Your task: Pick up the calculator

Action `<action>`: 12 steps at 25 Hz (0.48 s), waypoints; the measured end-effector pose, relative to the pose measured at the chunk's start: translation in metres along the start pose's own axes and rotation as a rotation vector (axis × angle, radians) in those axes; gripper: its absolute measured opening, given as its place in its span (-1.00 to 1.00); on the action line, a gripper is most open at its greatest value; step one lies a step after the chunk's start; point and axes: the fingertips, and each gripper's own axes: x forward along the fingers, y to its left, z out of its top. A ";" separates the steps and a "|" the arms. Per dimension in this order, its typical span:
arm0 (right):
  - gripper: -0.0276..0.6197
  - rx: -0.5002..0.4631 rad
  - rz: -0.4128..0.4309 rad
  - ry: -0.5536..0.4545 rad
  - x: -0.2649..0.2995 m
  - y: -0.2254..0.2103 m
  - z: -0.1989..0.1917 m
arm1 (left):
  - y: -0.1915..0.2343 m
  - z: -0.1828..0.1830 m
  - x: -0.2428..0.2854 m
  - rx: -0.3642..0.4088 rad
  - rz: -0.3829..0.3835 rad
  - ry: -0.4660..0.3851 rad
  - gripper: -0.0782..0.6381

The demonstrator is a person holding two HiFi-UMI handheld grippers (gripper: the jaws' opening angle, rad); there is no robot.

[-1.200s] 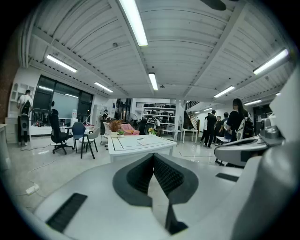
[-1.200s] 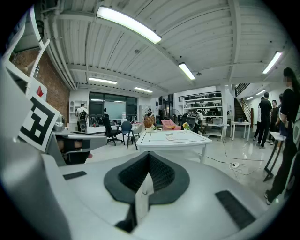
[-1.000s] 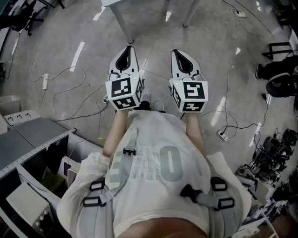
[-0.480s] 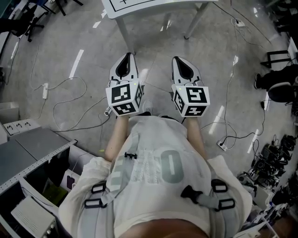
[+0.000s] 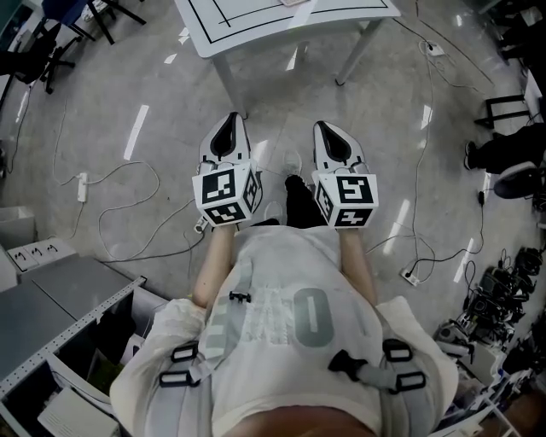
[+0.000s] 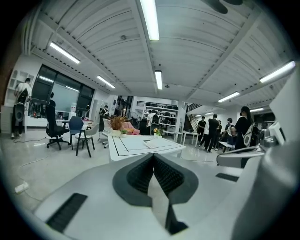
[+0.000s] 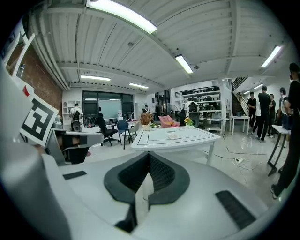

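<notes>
A white table (image 5: 256,26) with black lines on its top stands ahead of me on the grey floor. A small pale flat object, probably the calculator (image 6: 151,144), lies on the tabletop; the right gripper view shows the calculator (image 7: 174,136) too. My left gripper (image 5: 229,121) and right gripper (image 5: 328,130) are held side by side over the floor, short of the table, pointing toward it. In the left gripper view the left gripper (image 6: 153,157) has its jaws together with nothing between them. The right gripper (image 7: 149,154) looks the same, jaws together and empty.
Cables and a power strip (image 5: 83,187) lie on the floor to the left, and another power strip (image 5: 409,275) to the right. Grey shelving (image 5: 51,290) is at my lower left. Office chairs (image 6: 77,131), potted plants (image 6: 119,124) on the table's far end and standing people (image 6: 211,129) lie beyond.
The table has come further into the head view from the top as I walk toward it. Both grippers have travelled forward together, still shut.
</notes>
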 end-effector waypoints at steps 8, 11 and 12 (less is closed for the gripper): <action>-0.90 0.016 0.005 -0.032 0.070 -0.030 0.006 | 0.006 0.004 0.065 0.017 -0.024 -0.020 -0.72; -0.90 0.007 0.014 -0.040 0.104 -0.046 0.013 | 0.014 0.006 0.101 0.011 -0.018 -0.022 -0.72; -0.90 0.007 0.016 -0.041 0.116 -0.053 0.016 | 0.016 0.008 0.115 0.010 -0.014 -0.020 -0.72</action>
